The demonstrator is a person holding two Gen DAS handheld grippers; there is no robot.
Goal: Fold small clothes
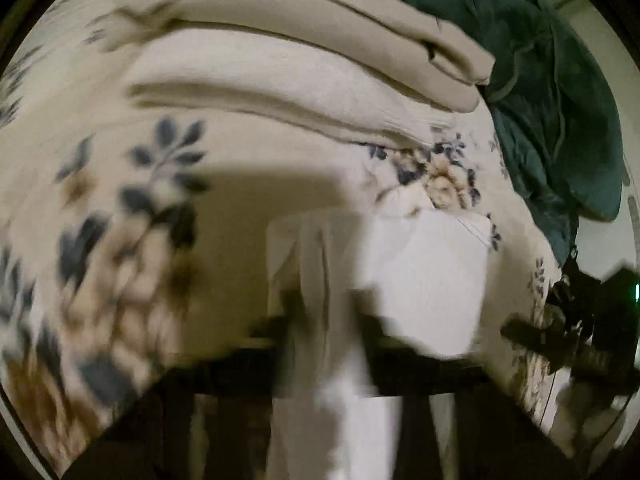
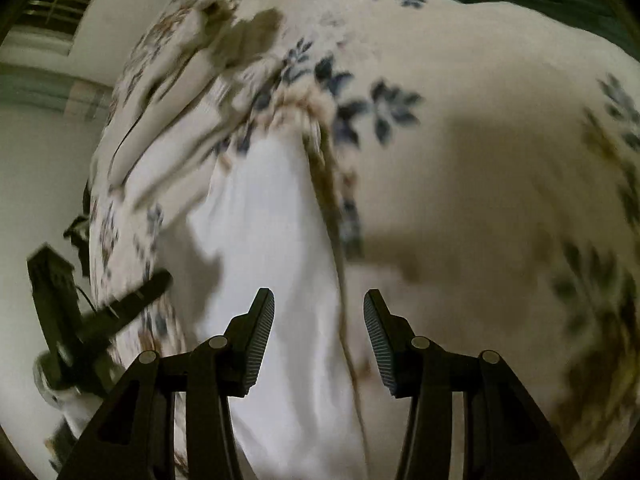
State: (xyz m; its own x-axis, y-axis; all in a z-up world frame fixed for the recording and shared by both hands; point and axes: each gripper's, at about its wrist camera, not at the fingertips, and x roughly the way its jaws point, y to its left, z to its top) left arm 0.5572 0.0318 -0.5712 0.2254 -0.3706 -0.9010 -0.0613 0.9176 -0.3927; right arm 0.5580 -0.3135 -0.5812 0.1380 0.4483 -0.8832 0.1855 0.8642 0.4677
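A small white garment [image 1: 424, 280] lies on the floral bedsheet [image 1: 100, 208]. In the left wrist view my left gripper [image 1: 328, 312] is blurred, its dark fingers close on either side of a strip of the white cloth, which runs between them and down over the frame. In the right wrist view the white garment [image 2: 276, 240] stretches forward from under my right gripper [image 2: 319, 304], which is open and empty above it. The left gripper [image 2: 132, 300] shows at the left edge of that view.
A stack of folded beige clothes [image 1: 300, 68] lies on the bed beyond the garment, also seen in the right wrist view [image 2: 168, 120]. A dark green blanket [image 1: 540, 100] is bunched at the far right. A wall and window blind [image 2: 60, 0] are to the left.
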